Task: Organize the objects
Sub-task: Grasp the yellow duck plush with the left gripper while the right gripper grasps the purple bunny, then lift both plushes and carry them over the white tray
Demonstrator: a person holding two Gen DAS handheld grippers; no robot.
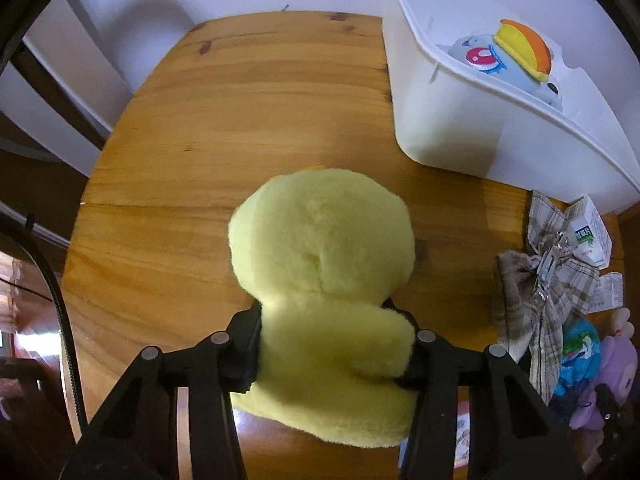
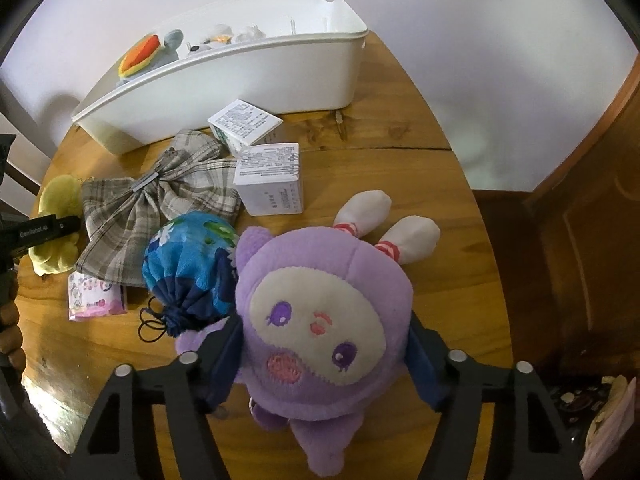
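Left gripper (image 1: 334,354) clamps yellow plush (image 1: 324,264), right gripper (image 2: 322,364) purple plush (image 2: 320,316); white bin (image 2: 240,76) holds few toys (clutter remains).

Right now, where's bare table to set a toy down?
Free: the wooden table left of the white plastic bin, beyond the yellow plush toy; also right of the white cartons. Crowded: plaid fabric bow, blue drawstring pouch and purple plush toy cluster before the bin.
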